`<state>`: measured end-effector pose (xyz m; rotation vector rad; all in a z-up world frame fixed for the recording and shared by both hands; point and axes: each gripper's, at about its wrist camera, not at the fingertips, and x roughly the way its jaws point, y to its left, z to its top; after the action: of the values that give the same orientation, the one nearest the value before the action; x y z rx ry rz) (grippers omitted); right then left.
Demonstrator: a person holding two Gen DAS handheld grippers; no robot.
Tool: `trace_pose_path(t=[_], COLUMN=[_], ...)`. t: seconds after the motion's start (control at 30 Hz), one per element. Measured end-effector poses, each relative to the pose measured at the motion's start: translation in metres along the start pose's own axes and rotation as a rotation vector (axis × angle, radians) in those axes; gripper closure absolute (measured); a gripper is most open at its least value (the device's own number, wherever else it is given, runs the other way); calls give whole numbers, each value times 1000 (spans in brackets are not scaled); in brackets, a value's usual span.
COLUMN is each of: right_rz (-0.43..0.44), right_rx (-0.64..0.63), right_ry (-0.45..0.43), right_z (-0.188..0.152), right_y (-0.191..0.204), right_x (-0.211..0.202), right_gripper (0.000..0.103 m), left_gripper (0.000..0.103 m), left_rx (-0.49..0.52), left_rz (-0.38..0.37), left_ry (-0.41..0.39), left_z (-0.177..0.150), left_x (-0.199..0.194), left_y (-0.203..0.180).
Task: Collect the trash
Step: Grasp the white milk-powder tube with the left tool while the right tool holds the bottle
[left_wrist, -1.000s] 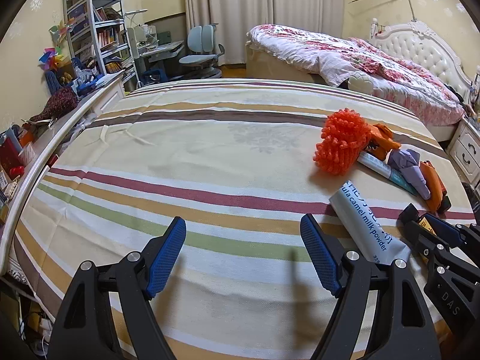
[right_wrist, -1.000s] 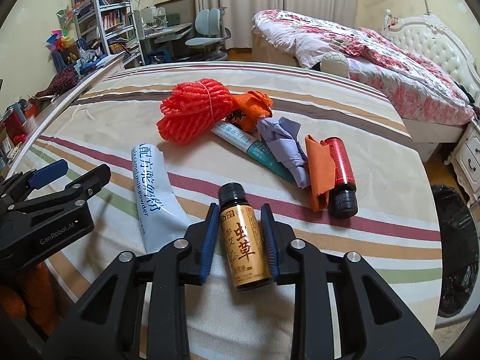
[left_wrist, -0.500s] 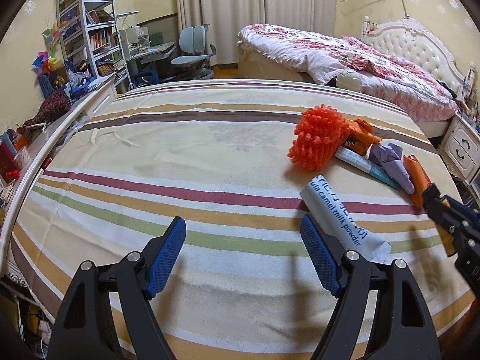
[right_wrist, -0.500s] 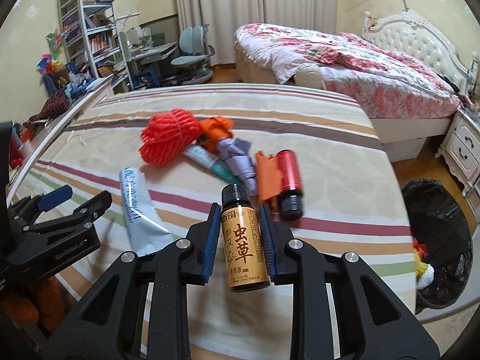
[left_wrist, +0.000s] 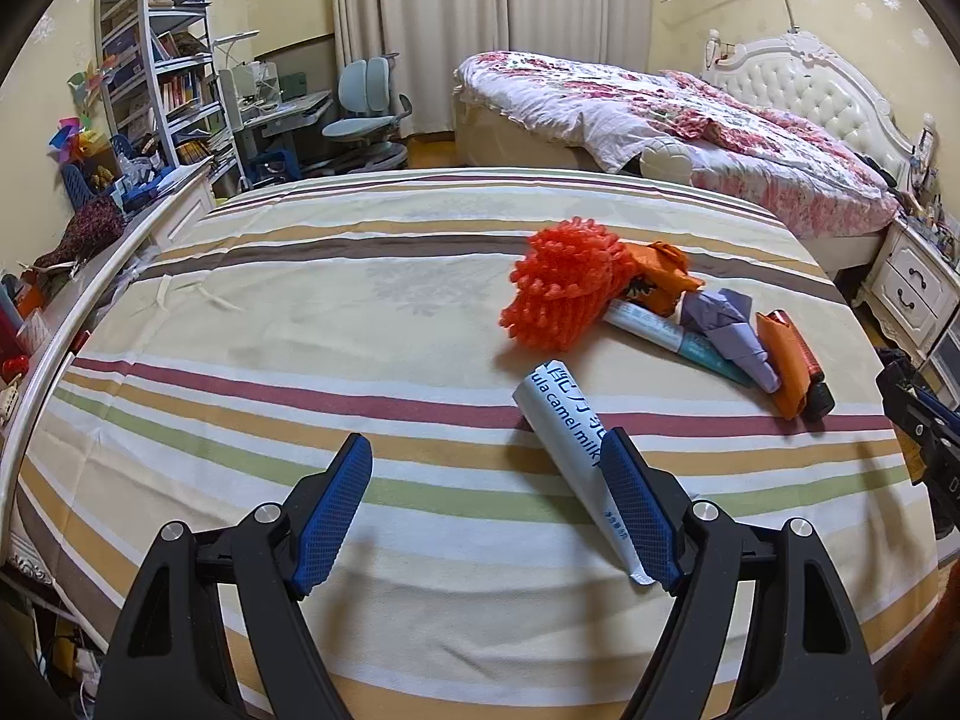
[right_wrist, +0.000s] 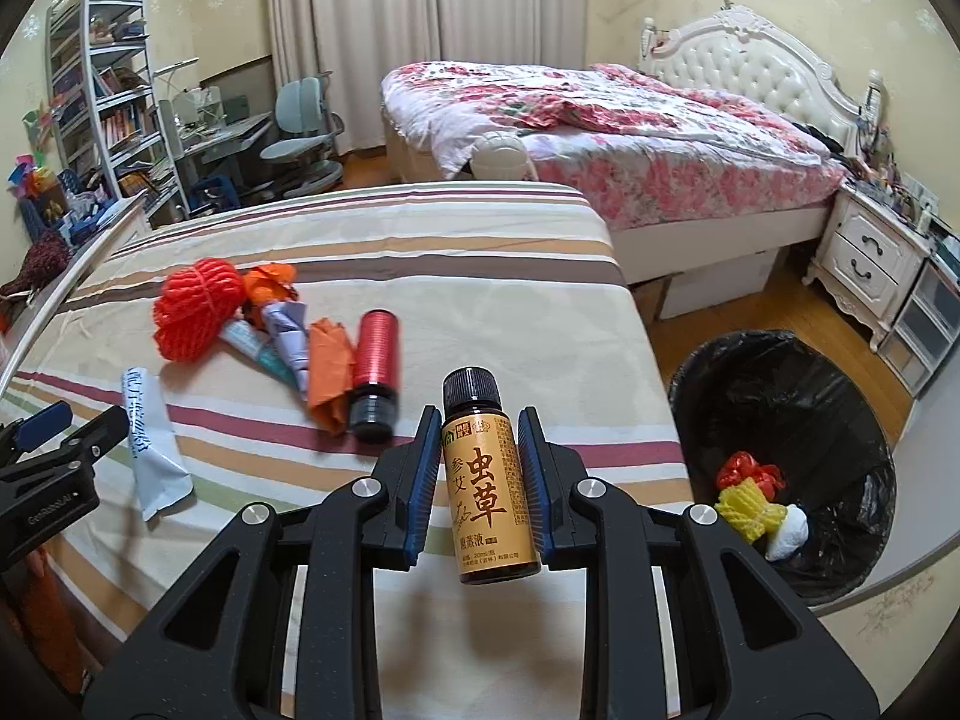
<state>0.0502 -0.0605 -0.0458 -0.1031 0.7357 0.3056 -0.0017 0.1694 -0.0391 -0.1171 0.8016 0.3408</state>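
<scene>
Left wrist view: striped bedsheet surface (left_wrist: pixel 300 324) fills the frame. Trash pile right of centre: orange foam fruit net (left_wrist: pixel 561 291), crumpled orange wrapper (left_wrist: pixel 663 267), teal-and-white tube (left_wrist: pixel 672 339), crumpled lilac paper (left_wrist: pixel 729 330), folded orange paper (left_wrist: pixel 786 360) lying over a red bottle with black cap (left_wrist: pixel 816 381). Left gripper (left_wrist: pixel 486 504) jaws wide apart, nothing between the pads. Silver-white camel milk powder sachet (left_wrist: pixel 567 438) lies lower right of centre, its lower end hidden behind the right-hand blue finger (left_wrist: pixel 639 507); contact unclear. Right gripper's black tip shows at the right edge. Versus a second ago the pile and sachet sit further left in frame and the right gripper has slid out toward the edge

Right wrist view: right gripper (right_wrist: pixel 480 471) clamped on a small brown glass bottle with orange label and black cap (right_wrist: pixel 487 498), cap pointing up-frame, held clear of the sheet. Black-lined trash bin (right_wrist: pixel 774 384) at right, on the floor beside the surface, with red, yellow and white scraps inside. Pile at left, sachet lower left beside the left gripper. A second ago the bottle lay on the sheet between the jaws and the bin was barely in frame at the right edge
</scene>
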Motion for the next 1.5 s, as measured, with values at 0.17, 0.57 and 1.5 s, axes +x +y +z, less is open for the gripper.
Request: trace_pose_path(t=[0.17, 0.57, 1.5], right_rz=[0, 29, 38], right_rx=[15, 19, 15], right_ry=[14, 29, 41], right_z=[0, -3, -7], right_y=[-6, -5, -2], right_x=[8, 15, 20], right_gripper=[77, 77, 77], left_gripper=[24, 24, 32], left_rx=[9, 11, -48], left_rz=[2, 10, -47], left_ry=[-4, 6, 125], left_z=[3, 3, 0], left_x=[5, 7, 26], left_y=[-13, -18, -16])
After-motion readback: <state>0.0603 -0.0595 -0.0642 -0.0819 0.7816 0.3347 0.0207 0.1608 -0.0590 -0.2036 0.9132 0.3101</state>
